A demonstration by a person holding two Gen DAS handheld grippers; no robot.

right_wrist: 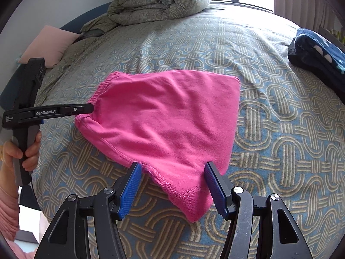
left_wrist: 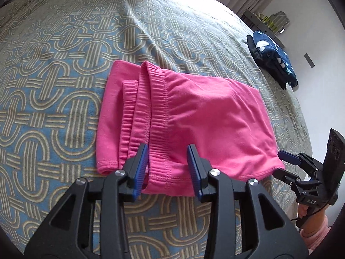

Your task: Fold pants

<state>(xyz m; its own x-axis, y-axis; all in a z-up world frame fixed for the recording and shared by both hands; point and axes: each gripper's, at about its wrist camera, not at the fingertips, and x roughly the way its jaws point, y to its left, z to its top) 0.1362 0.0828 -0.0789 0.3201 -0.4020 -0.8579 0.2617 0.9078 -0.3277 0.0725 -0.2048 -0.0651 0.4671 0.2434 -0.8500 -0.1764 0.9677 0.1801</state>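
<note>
- Patterned bedding in blue and beige, a bedspread [left_wrist: 64,69] with interlocking loop motifs, is spread across the bed and fills most of both views.
- Pink pants [left_wrist: 194,116] are laid folded on the bedspread, near the middle of the bed; the elastic waistband [left_wrist: 155,99] is seen ridged and doubled over on the left side in the left wrist view.
- The left gripper [left_wrist: 167,161] is held with its jaws spread wide, the blue pads [left_wrist: 141,161] standing on either side of the waistband's near edge; nothing is clamped between them.
- From the right wrist view, the left gripper [right_wrist: 91,108] is seen from the side, its tip at the gathered waistband end of the pants [right_wrist: 163,125]; the holding hand [right_wrist: 23,149] is wrapped round its handle.
- The right gripper [right_wrist: 172,185] is likewise held wide open, its blue pads [right_wrist: 130,190] flanking the stitched near corner of the pants without closing on it.
- In the left wrist view the right gripper [left_wrist: 282,161] is seen at the right-hand corner of the pants, at the bed's edge.
- A dark blue garment [right_wrist: 317,51] with pale shapes is lying well apart from the pants, at the far right of the bed.
- A bunched duvet [right_wrist: 159,0] in the same pattern is piled at the head of the bed, with a pink pillow [right_wrist: 49,45] beside it.
</note>
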